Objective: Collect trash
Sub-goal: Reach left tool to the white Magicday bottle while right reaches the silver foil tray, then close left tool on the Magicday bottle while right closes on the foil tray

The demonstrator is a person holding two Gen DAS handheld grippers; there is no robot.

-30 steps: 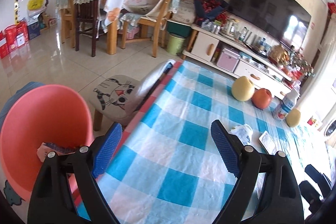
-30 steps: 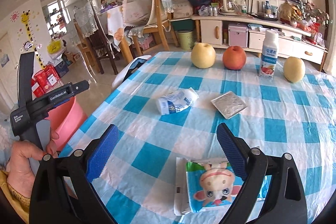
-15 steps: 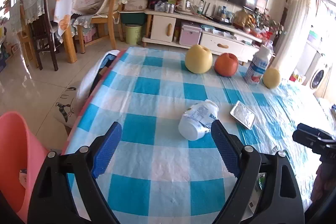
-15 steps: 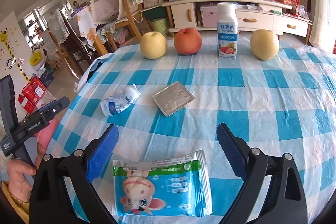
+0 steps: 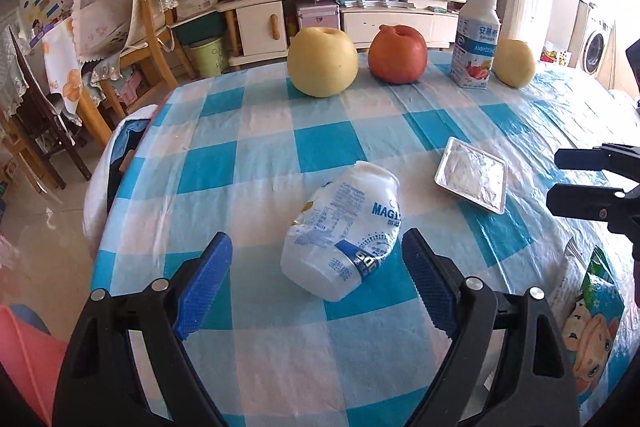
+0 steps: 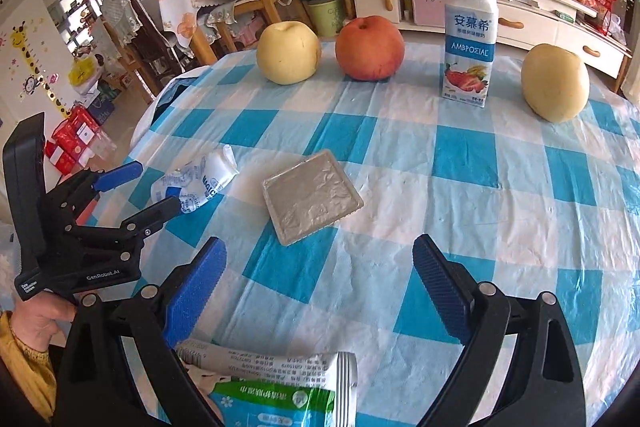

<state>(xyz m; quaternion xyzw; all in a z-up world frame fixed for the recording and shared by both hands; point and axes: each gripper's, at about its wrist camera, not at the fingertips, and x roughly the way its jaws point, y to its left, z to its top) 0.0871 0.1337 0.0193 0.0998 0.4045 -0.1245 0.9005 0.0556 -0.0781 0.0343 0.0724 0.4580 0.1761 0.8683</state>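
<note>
Left hand-held gripper point(image 5: 316, 267) now over crushed bottle point(image 5: 344, 227)

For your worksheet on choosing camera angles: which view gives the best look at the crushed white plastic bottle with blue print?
The left wrist view: the crushed white plastic bottle with blue print lies whole and central just ahead of the open left gripper. In the right wrist view it is small, off to the left, partly hidden behind that gripper's fingers.

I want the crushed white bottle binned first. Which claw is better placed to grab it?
Left. The left claw is open with the crushed bottle lying right between its fingers. The right claw is open over the snack wrapper instead.
</note>
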